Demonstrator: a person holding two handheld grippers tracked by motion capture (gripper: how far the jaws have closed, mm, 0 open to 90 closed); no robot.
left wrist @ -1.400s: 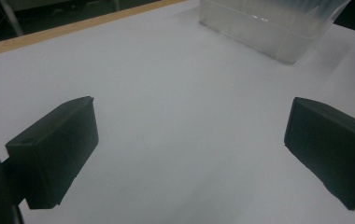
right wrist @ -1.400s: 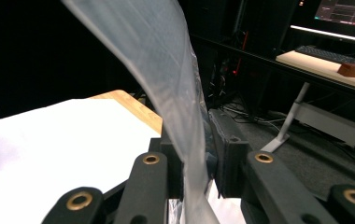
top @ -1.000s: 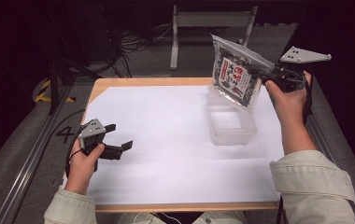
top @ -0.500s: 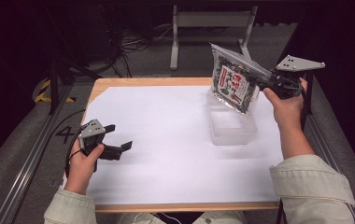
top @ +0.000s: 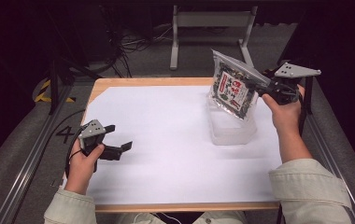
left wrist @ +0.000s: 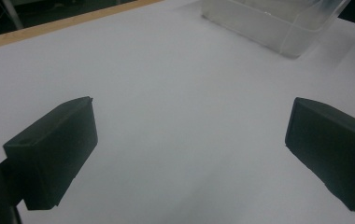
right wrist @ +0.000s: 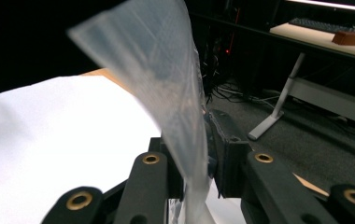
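A shiny printed snack bag (top: pixel 234 86) is pinched by the right gripper (top: pixel 265 87) above a clear plastic box (top: pixel 231 128). The left gripper (top: pixel 119 140) is held wide open.

Left claw (top: pixel 112 139) agape, right claw (top: pixel 263 85) apparently clamped.

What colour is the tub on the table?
Clear, see-through plastic tub; the left gripper view shows it best.

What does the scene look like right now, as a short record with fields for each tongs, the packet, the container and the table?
left tongs: open, low over the white table sheet, holding nothing
right tongs: shut on the packet's clear top edge
snack packet: hanging tilted, lifted above the container
clear plastic container: on the sheet, right of centre, looks empty
table edge: wooden, showing around the sheet
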